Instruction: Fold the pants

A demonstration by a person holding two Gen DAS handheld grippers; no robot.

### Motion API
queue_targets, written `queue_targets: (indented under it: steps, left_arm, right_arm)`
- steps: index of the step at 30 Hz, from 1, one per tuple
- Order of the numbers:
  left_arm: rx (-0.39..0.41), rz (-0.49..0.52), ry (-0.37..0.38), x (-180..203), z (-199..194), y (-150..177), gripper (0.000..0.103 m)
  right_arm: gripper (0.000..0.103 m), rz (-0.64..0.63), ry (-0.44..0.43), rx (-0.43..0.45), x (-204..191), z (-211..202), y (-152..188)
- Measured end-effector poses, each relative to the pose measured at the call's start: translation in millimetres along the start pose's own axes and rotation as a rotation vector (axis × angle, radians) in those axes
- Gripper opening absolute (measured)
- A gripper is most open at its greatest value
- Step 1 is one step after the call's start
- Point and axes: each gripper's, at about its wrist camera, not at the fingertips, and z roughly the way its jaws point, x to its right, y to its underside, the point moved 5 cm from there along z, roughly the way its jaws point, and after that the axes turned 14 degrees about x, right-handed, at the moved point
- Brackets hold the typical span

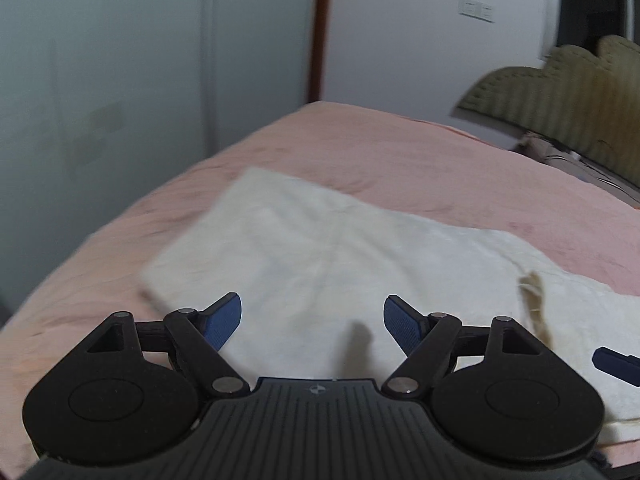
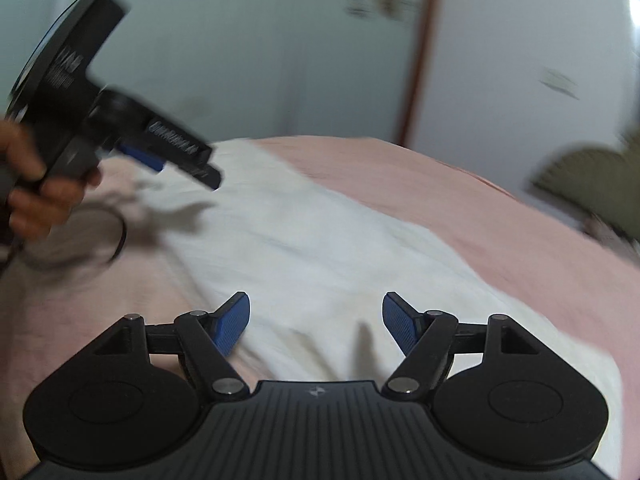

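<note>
Looking at this one, the white pants (image 1: pixel 320 248) are lying flat on the pink bedsheet (image 1: pixel 400 148), stretched from about 10 o'clock to 4 o'clock in the left wrist view, and they look doubled over lengthwise already, though the blur makes it hard to swear to that. The left gripper (image 1: pixel 312 322) hangs over the cloth with its blue pads spread wide and nothing between them. Same story for the right gripper (image 2: pixel 316 320): jaws well apart, empty, just white fabric underneath. In the right wrist view you can see a hand (image 2: pixel 36 196) at 9 o'clock carrying the other gripper above the far end of the pants, clear of the cloth. My read is we're between folds, with both tools free. The next move probably calls for pinching one short end with both grippers, getting every layer in the bite, then carrying it over to the opposite end without dragging the bottom layer crooked.
</note>
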Motion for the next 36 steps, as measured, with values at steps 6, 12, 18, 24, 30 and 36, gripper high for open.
queue_targets:
  steps: [6,12,18,24,30,36]
  left_arm:
    - [-0.134,-0.278,0.029,-74.5,-13.5,9.9,0.081]
    - [-0.259,-0.654,0.198,-101.1,2.3,28.9,0.081]
    - [-0.324,-0.911,0.364,-102.1,18.8,37.6,0.082]
    - [-0.323,-1.039,0.402,-101.9,37.8,40.0,0.085]
    - [-0.287,-1.020,0.346,-104.7,65.5,22.6,0.085]
    - [-0.256,-0.979,0.295,-110.5,88.5,9.3,0.069]
  right_arm:
    - [0.073,-0.354,-0.117,-0.006,-74.9,31.6,-5.5]
    - [0.072,-0.640,-0.075,0.037,-117.5,55.7,-0.5]
    - [0.026,-0.706,-0.130,0.034,-135.9,82.5,3.0]
    - [0.019,-0.418,-0.157,0.058,-108.1,90.7,-22.9]
    - [0.020,0.003,-0.214,0.013,-49.1,100.6,-51.7]
    - [0.024,0.184,-0.383,-0.011,-39.9,101.6,-62.4]
